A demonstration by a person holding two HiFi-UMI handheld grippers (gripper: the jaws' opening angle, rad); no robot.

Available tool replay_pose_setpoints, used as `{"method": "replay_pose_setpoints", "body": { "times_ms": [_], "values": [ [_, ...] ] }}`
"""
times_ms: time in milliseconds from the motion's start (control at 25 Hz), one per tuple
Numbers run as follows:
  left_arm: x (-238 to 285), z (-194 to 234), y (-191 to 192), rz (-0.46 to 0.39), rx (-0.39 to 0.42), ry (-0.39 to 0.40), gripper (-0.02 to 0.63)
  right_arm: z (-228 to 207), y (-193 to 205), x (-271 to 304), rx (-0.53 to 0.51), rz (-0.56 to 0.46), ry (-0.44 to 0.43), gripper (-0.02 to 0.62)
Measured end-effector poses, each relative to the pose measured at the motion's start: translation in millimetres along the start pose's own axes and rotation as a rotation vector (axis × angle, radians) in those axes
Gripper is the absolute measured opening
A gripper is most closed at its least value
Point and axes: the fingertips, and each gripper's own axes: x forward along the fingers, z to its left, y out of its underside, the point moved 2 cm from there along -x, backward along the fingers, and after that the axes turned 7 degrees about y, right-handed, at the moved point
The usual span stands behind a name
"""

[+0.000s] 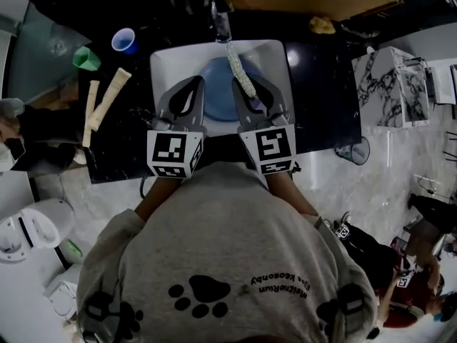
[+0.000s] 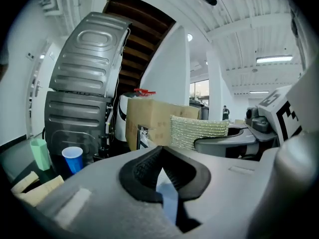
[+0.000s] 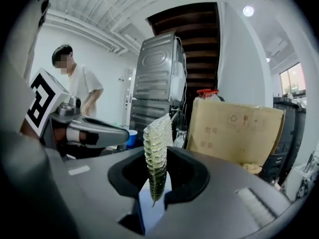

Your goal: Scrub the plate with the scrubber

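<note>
over the plate (image 1: 214,95), scrubber (image 1: 240,70) lengthwise forward

The head camera looks steeply down over the person's shoulders onto the sink (image 1: 164,64) and blue plate (image 1: 216,88). Each gripper camera rides close behind its own jaws, facing level across the counter (image 1: 321,84); both views share the blue cup (image 2: 73,159), cardboard box (image 2: 149,118) and scrubber (image 3: 155,148).
</note>
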Motion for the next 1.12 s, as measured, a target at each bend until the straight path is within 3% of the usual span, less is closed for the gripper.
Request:
{"method": "replay_pose_setpoints", "body": {
  "times_ms": [400,1120],
  "values": [
    [-28,-10,-26,-0.137,0.092,-0.058,0.003,3,-36,-30,-0.008,-0.235,0.15,0.072],
    [-51,-16,-10,-0.107,0.104,-0.039,0.003,24,-26,-43,0.035,-0.25,0.142,0.069]
  ]
}}
